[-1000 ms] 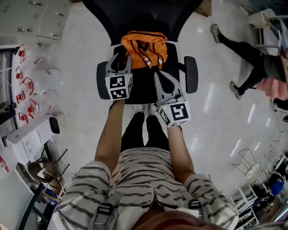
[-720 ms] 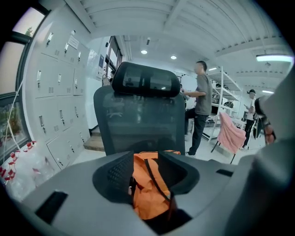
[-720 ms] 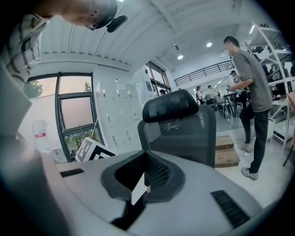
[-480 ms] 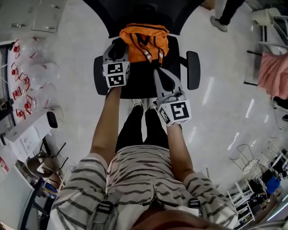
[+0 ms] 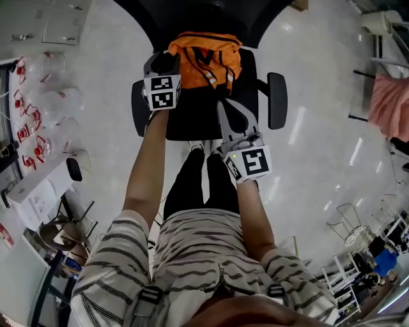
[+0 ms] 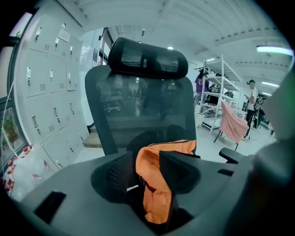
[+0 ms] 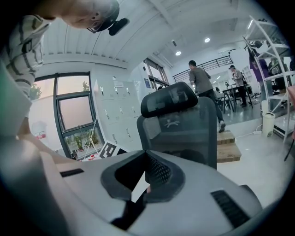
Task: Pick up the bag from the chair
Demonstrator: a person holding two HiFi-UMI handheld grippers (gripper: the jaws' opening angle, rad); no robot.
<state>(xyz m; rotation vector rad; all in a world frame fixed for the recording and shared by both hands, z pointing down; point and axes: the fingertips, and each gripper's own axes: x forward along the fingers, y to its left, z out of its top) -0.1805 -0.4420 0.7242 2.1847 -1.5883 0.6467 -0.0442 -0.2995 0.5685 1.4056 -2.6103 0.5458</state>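
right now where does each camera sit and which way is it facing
head view: on the person's head, steeply down at chair and orange bag; shows forearms, striped shirt.
left gripper view: on left gripper, facing the backrest; jaws just opened, bag fabric between them.
right gripper view: on right gripper, facing the backrest; jaws together, striped sleeve top left.
shared: all show the chair.

The black office chair stands on a pale, glossy floor. One thing lies on the seat of the chair, an orange bag. It is crumpled and sits at the rear of the seat, close to the mesh backrest. Two dark armrests flank the seat, one at each side of the chair.
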